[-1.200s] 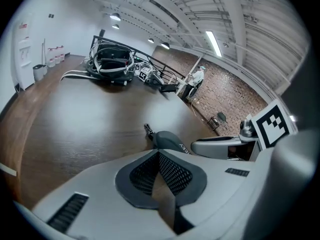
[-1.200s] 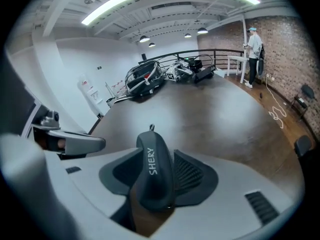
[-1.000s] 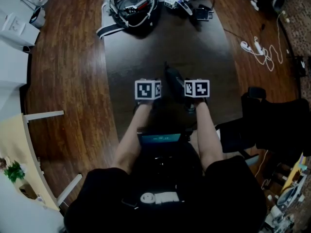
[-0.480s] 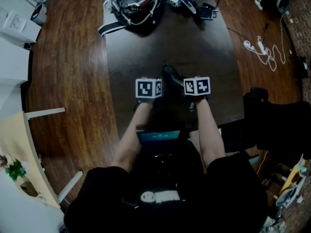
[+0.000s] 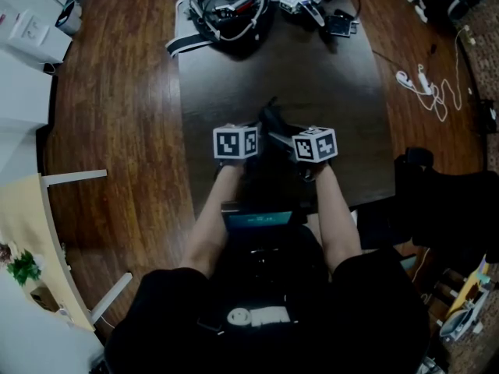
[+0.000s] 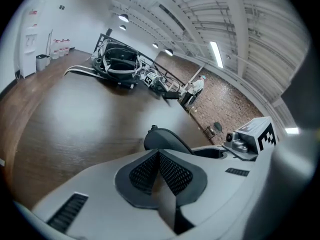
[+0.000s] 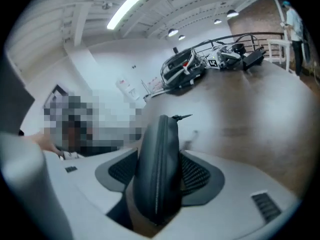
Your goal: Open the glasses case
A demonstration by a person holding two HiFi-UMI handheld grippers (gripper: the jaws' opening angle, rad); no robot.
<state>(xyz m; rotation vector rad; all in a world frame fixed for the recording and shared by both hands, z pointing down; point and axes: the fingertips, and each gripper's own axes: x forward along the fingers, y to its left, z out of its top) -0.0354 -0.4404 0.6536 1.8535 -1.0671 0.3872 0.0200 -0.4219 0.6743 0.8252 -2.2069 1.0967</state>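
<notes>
A dark zippered glasses case [image 5: 274,123] sits over the dark table [image 5: 312,76], between my two grippers. In the right gripper view the case [image 7: 157,169] stands on edge between the pads, with its zipper seam facing the camera and the pull tab [image 7: 182,117] at the top. My right gripper [image 7: 160,174] is opening its jaws, and both pads still lie against the case's sides. My left gripper [image 6: 159,156] is shut with its pads together and nothing visible between them. It sits just short of the case's end [image 6: 167,140].
A tangle of cables and gear [image 5: 226,10] and small black devices [image 5: 339,23] lie at the table's far end. A black chair [image 5: 444,201] stands at the right. White cables [image 5: 421,80] lie on the wood floor, and white boxes [image 5: 35,33] are at the far left.
My right gripper has rolled and swung a little to the left, with the case between its jaws. The left gripper has stayed in place.
</notes>
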